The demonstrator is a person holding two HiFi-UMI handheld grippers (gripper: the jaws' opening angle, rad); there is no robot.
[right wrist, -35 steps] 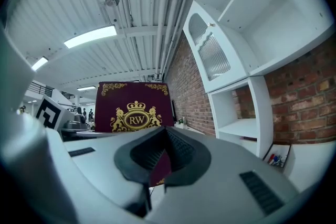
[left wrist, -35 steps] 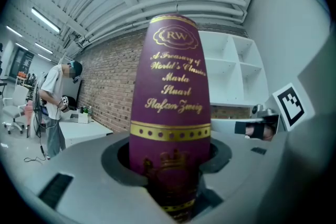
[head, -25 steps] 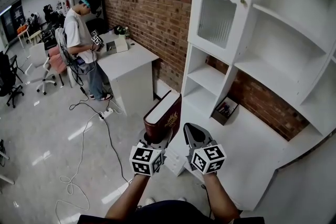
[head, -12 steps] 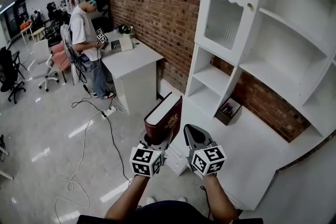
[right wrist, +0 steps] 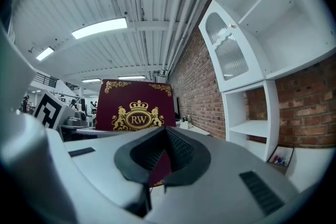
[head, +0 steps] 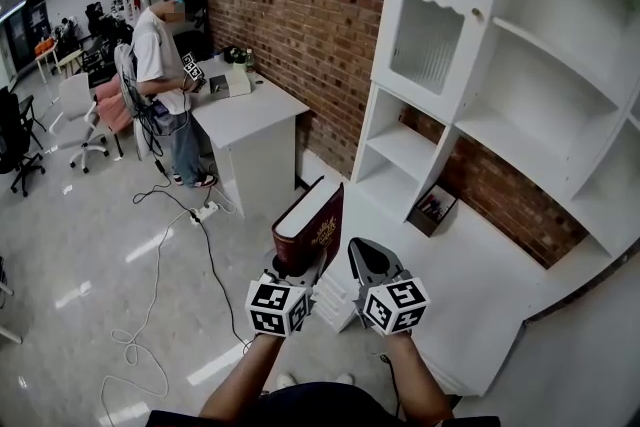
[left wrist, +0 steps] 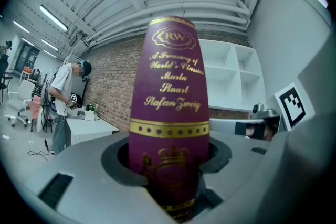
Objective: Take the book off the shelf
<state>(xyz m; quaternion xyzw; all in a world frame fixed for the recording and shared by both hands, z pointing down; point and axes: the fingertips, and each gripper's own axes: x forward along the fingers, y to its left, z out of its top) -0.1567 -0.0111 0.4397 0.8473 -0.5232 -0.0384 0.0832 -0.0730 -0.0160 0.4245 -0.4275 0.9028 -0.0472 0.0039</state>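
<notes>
A thick maroon book (head: pixel 313 223) with gold print stands upright in the air, clear of the white shelf unit (head: pixel 470 120). My left gripper (head: pixel 298 267) is shut on its lower end. In the left gripper view the book's spine (left wrist: pixel 170 97) rises between the two jaws of my left gripper (left wrist: pixel 170 170). Just right of the book, my right gripper (head: pixel 360 257) is shut with nothing in it. The right gripper view shows the book's front cover (right wrist: pixel 137 107) behind the closed tips of that gripper (right wrist: pixel 165 136).
The shelf unit stands on a white counter (head: pixel 490 290) against a brick wall, with a small box of items (head: pixel 432 207) in a lower bay. A person (head: pixel 163 65) stands at a white desk (head: pixel 250 115) at the far left. Cables (head: pixel 150 315) trail over the floor.
The room has slid a little in the head view as the head moved. The book stays held in my left gripper and the right gripper stays beside it.
</notes>
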